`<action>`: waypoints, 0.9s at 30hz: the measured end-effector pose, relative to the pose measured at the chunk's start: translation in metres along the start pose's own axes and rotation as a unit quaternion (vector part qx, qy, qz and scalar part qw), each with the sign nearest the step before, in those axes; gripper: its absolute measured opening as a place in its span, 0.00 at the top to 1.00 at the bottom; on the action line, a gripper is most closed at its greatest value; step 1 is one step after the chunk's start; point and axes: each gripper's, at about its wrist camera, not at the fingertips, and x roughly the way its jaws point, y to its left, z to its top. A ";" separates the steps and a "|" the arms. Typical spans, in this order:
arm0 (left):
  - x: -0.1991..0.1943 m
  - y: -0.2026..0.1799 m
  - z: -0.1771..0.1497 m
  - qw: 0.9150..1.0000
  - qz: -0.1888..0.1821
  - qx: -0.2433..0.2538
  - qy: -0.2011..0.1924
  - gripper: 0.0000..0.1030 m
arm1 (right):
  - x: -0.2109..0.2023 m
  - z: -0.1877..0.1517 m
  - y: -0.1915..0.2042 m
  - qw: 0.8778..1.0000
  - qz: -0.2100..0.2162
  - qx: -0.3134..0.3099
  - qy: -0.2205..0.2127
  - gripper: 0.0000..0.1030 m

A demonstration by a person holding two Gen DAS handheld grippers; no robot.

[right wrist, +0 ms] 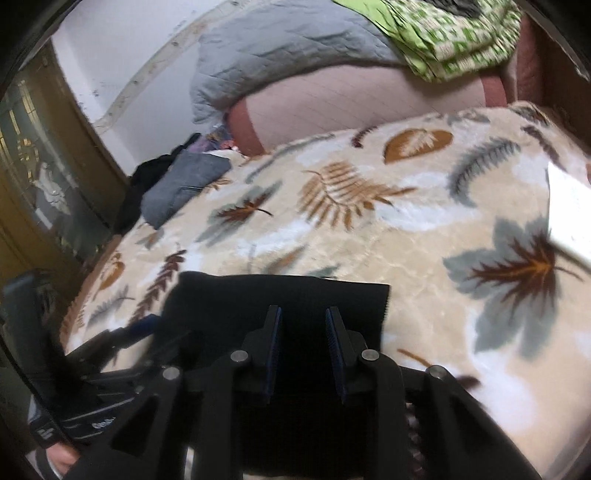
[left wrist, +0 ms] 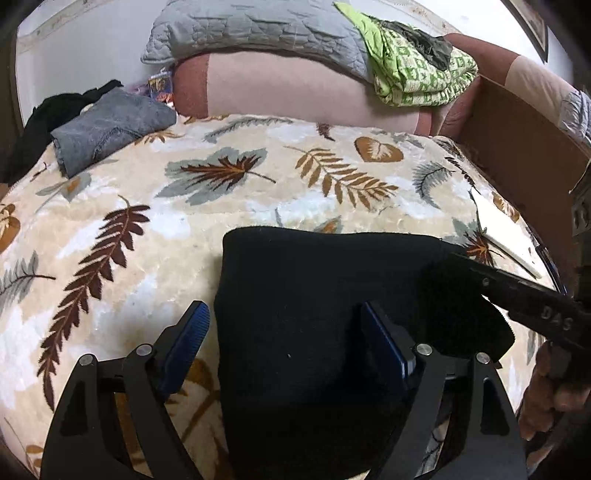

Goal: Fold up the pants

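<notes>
Your left gripper stands wide apart over the black pants; your right gripper has a narrow gap, gripping nothing. The pants lie folded on the bed. A careless pinch may drag the top layer and spoil the fold.

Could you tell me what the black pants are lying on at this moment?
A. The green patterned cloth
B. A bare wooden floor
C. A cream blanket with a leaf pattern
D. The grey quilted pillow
C: the black pants lie folded on the cream leaf-patterned blanket, with the grey quilted pillow and the green patterned cloth far behind them; both the left gripper and the right gripper are open.
</notes>
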 end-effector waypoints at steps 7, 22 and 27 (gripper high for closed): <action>0.010 -0.006 0.001 1.000 0.008 0.001 0.004 0.16 | 0.011 -0.003 -0.021 1.000 -0.013 0.020 0.013 0.77; -0.005 -0.006 -0.006 1.000 0.015 0.005 0.001 0.15 | -0.030 -0.018 0.005 1.000 -0.020 -0.020 0.010 0.66; -0.019 -0.009 -0.015 1.000 0.022 0.015 -0.011 0.15 | -0.041 -0.037 0.016 0.999 -0.026 -0.041 0.016 0.65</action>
